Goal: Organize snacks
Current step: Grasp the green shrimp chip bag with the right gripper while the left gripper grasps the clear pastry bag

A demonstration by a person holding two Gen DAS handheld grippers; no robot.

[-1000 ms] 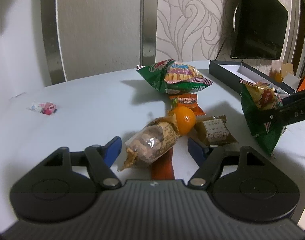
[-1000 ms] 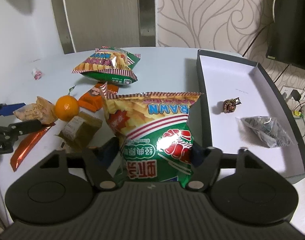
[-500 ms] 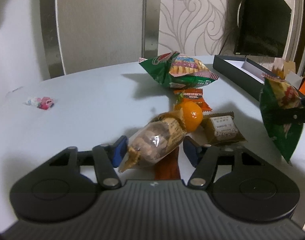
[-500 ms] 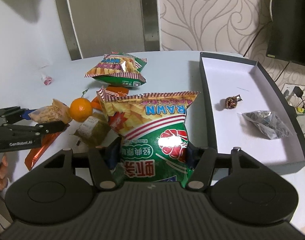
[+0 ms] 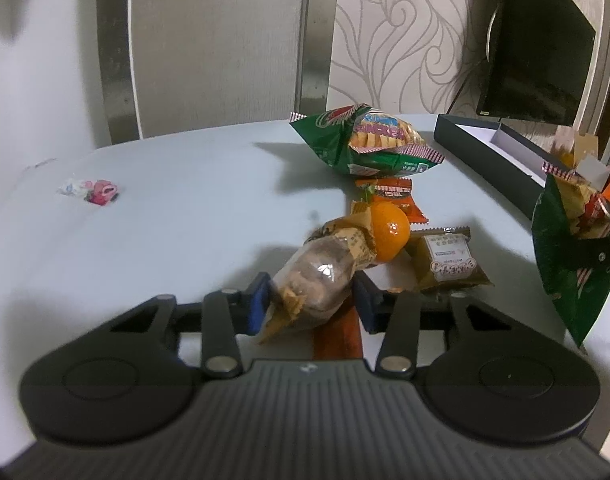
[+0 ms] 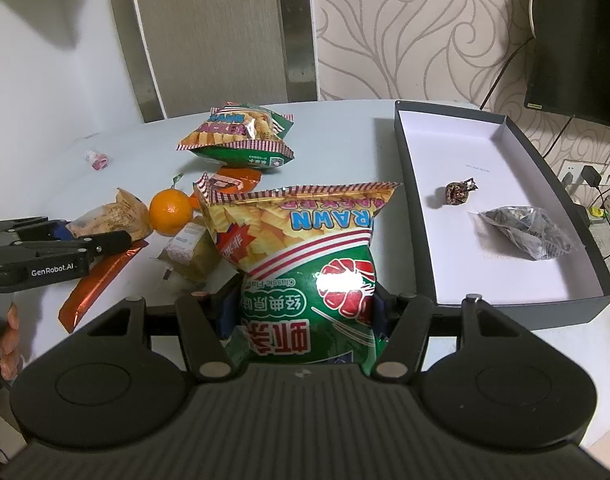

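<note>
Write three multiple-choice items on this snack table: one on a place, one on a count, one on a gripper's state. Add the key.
1. Where is the silver packet?
A. inside the dark box
B. beside the orange
C. in the left gripper

2. How many prawn cracker bags show in the right wrist view?
A. one
B. two
C. four

3. The right gripper is
A. open and empty
B. shut on a prawn cracker bag
C. resting inside the box

Key: 1 A, it lies on the box's white floor. 2 B, one held, one on the table. 3 B, both fingers press the bag's lower sides.

Dim, cool indoor light casts soft shadows across the table [image 5: 185, 216]; fisheye bending and vignetting mark the edges.
</note>
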